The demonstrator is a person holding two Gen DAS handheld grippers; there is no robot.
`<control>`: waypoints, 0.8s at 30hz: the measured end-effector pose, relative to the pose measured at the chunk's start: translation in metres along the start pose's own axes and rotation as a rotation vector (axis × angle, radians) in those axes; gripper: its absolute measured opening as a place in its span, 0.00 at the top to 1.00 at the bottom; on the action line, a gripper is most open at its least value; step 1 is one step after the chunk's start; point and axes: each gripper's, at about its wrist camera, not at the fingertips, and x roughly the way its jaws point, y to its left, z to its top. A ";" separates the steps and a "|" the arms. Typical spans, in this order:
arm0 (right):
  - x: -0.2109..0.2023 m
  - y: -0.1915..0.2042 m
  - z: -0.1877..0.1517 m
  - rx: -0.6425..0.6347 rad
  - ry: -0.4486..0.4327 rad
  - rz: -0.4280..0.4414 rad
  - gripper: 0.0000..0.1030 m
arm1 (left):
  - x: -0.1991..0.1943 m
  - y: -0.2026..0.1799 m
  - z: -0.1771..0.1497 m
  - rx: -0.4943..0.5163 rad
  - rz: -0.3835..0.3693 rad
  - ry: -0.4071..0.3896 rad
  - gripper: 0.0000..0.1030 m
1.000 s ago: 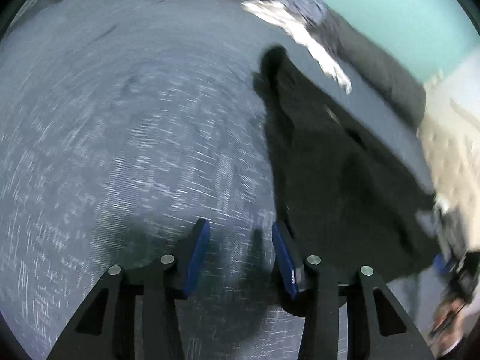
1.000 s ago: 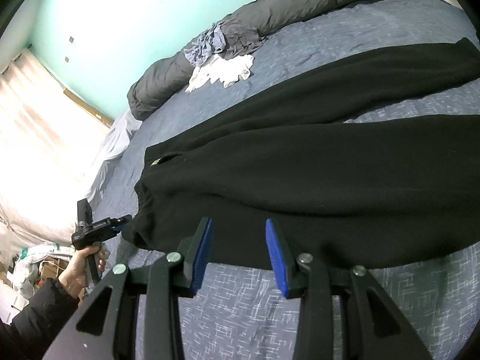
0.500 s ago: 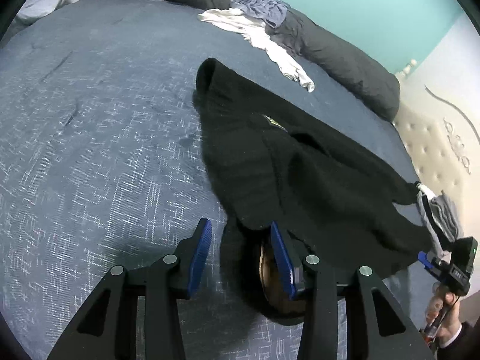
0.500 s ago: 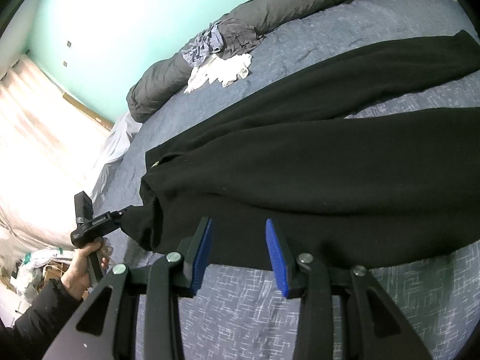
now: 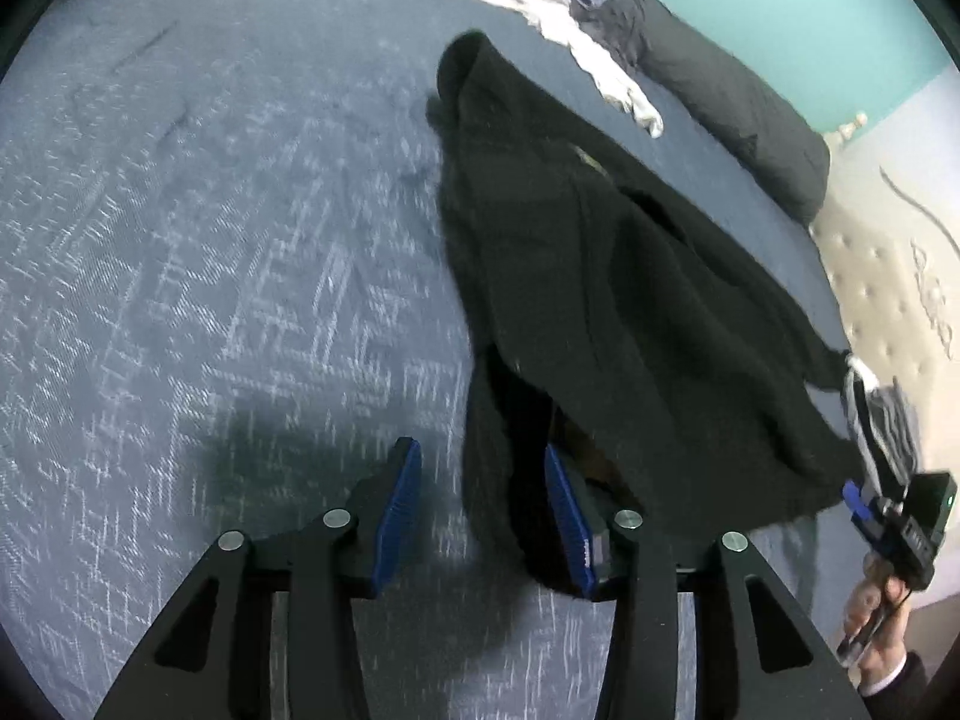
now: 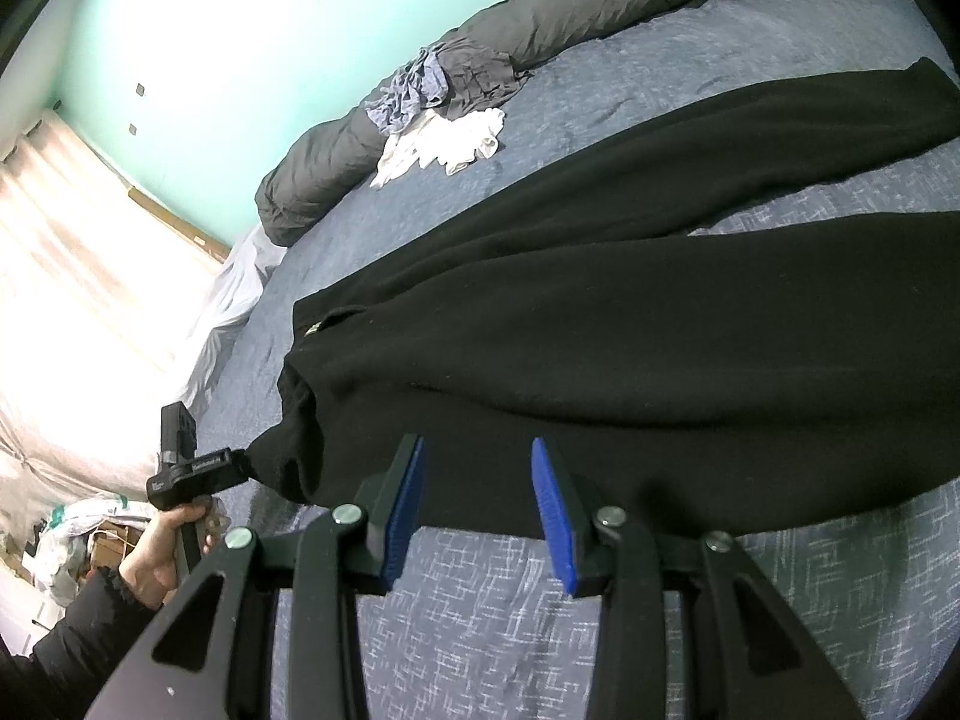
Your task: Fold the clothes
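Black trousers [image 6: 630, 324] lie spread across the blue bed [image 5: 210, 240], legs stretching away. The left claw [image 5: 480, 516] stands at the waistband corner with its jaws opening; cloth lies between them against the right pad, not pinched. The right claw [image 6: 477, 507] hovers apart-jawed over the near trouser edge, gripping nothing. A white garment [image 6: 447, 144] lies by the grey duvet [image 6: 540, 18].
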 end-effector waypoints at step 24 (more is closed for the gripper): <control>0.003 -0.009 0.001 0.037 0.004 0.013 0.64 | 0.036 0.011 0.029 -0.026 -0.196 -0.006 0.56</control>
